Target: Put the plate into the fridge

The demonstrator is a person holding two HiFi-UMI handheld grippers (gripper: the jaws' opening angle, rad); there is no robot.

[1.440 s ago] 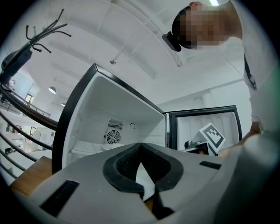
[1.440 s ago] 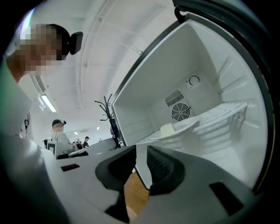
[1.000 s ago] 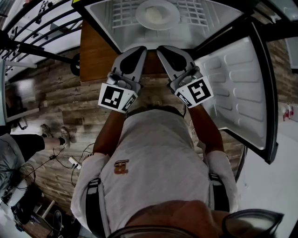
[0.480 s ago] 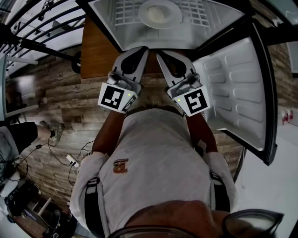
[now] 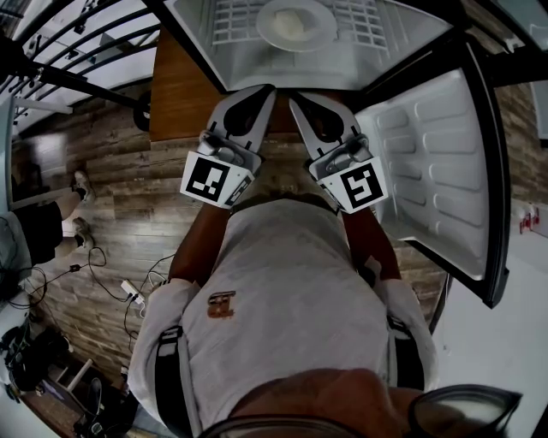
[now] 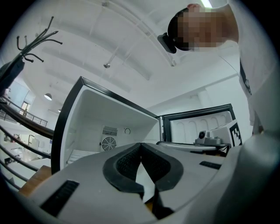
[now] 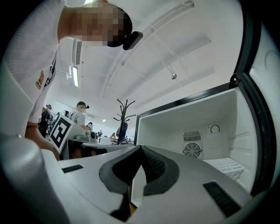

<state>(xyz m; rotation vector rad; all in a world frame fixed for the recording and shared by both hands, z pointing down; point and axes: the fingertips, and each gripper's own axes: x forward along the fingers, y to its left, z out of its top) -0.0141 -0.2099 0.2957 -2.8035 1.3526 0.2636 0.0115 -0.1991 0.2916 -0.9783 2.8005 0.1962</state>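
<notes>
A white plate (image 5: 295, 24) lies on the white wire shelf (image 5: 229, 24) inside the open fridge, at the top of the head view. My left gripper (image 5: 267, 89) and right gripper (image 5: 294, 97) are held side by side just outside the fridge's front edge, tips pointing at it. Both are shut with nothing between the jaws. In the left gripper view the left gripper (image 6: 140, 145) has its pads touching, with the fridge's inside (image 6: 94, 131) beyond. In the right gripper view the right gripper (image 7: 141, 148) is likewise shut before the fridge's cavity (image 7: 199, 127). The plate is hidden in both gripper views.
The fridge door (image 5: 437, 171) stands swung open at the right. A brown wooden surface (image 5: 175, 94) is left of the fridge. Cables and a power strip (image 5: 128, 292) lie on the plank floor at the left, where another person's feet (image 5: 79, 229) stand. A railing (image 5: 77, 43) runs at top left.
Both grippers stay shut and almost in place before the fridge; the right one shifted slightly. The plate has not moved. The feet on the floor at the left moved.
</notes>
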